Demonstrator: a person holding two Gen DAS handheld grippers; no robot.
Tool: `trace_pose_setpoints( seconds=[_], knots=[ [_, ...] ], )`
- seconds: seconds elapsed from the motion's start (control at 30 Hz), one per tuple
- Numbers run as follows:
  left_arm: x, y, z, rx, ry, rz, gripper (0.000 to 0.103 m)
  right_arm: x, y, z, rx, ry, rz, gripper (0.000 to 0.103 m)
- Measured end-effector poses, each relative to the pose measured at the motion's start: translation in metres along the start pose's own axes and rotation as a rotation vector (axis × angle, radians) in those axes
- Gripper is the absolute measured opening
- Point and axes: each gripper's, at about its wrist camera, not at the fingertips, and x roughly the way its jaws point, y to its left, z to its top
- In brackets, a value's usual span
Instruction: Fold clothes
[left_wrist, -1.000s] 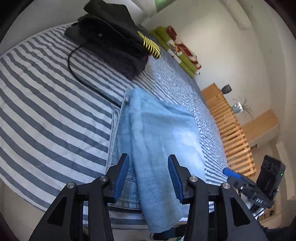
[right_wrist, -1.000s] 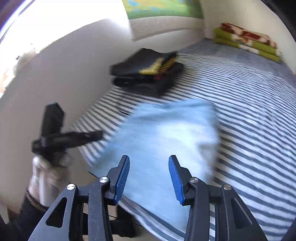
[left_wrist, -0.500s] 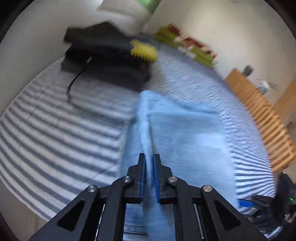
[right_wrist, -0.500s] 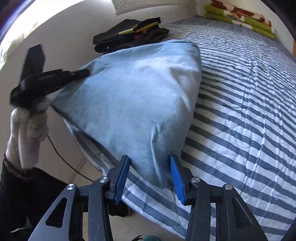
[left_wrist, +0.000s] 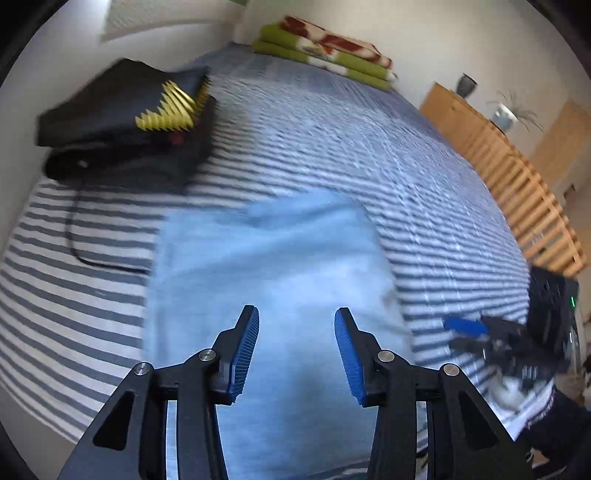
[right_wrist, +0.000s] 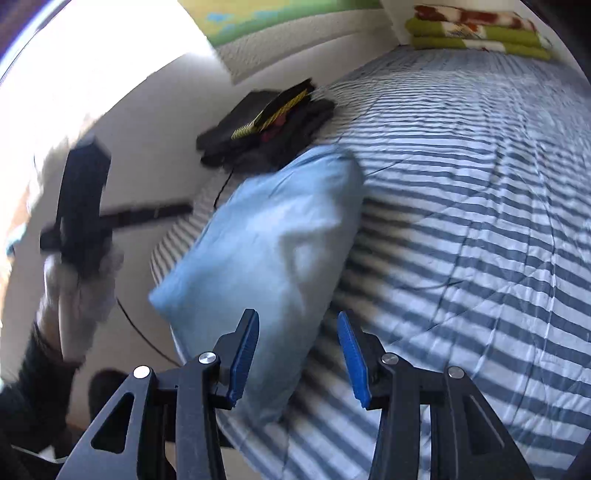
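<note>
- Left gripper (left_wrist: 296, 352): jaws just reopened after a brief pinch on the cloth; now apart, pads clear, hovering above the soft light-blue folded fabric garment (left_wrist: 273, 280).
- Garment released, lying near the bed's front edge; fold looks laid down, likely needs smoothing or another fold.
- Right gripper (right_wrist: 297, 356): jaws apart, nothing clamped; garment's near corner just beside the left pad, contact unclear through blur.
- Nearby on grey-and-white striped quilt (left_wrist: 424, 192): stack of black folded clothes with yellow zigzag print (left_wrist: 129, 118), thin black cable (left_wrist: 74, 236) beside garment's left edge, a possible snag.
- Green-and-red folded blanket (left_wrist: 325, 48) well apart.
</note>
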Motion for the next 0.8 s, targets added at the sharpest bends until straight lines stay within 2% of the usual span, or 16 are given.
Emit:
trace_pose_setpoints(
  seconds=[0.1, 0.13, 0.17, 0.23, 0.3, 0.37, 0.47, 0.5, 0.57, 0.6, 0.67, 0.73, 0.8],
  knots=[
    [0.038, -0.016, -0.032, 0.056, 0.115, 0.023, 0.046, 0.004, -0.031, -0.001, 0.077, 0.038, -0.008, 0.04],
    [0.049, -0.021, -0.048, 0.109, 0.123, 0.078, 0.046, 0.004, -0.035, -0.002, 0.075, 0.041, -0.013, 0.04],
    [0.046, -0.026, -0.055, 0.149, 0.084, 0.102, 0.046, 0.003, -0.036, 0.0, 0.063, 0.042, -0.016, 0.04],
    [0.037, -0.036, -0.053, 0.143, 0.087, 0.138, 0.047, 0.001, -0.036, 0.007, 0.041, 0.034, -0.007, 0.04],
    [0.024, -0.045, -0.047, 0.108, 0.074, 0.114, 0.047, -0.003, -0.032, 0.025, 0.005, -0.009, -0.012, 0.04],
    [0.016, -0.067, -0.043, 0.13, 0.067, 0.091, 0.047, -0.002, -0.033, 0.053, -0.049, -0.027, -0.008, 0.04],
    [0.024, -0.11, -0.044, 0.184, 0.114, 0.061, 0.047, 0.017, -0.038, 0.09, -0.075, 0.047, -0.016, 0.039],
    [0.03, -0.123, -0.047, 0.204, 0.136, 0.054, 0.047, 0.026, -0.04, 0.102, -0.08, 0.066, -0.009, 0.03],
    [0.043, -0.15, -0.061, 0.301, 0.192, 0.088, 0.047, 0.039, -0.045, 0.12, -0.049, 0.082, 0.009, 0.021],
    [0.047, -0.163, -0.072, 0.362, 0.208, 0.117, 0.047, 0.045, -0.047, 0.127, -0.032, 0.089, 0.032, 0.02],
    [0.059, -0.172, -0.084, 0.421, 0.22, 0.166, 0.046, 0.057, -0.042, 0.14, -0.028, 0.114, 0.061, 0.02],
    [0.062, -0.174, -0.091, 0.439, 0.218, 0.185, 0.043, 0.072, -0.03, 0.15, -0.076, 0.154, 0.058, 0.02],
    [0.065, -0.171, -0.094, 0.446, 0.21, 0.206, 0.03, 0.088, -0.02, 0.155, -0.101, 0.182, 0.013, 0.02]
  ],
)
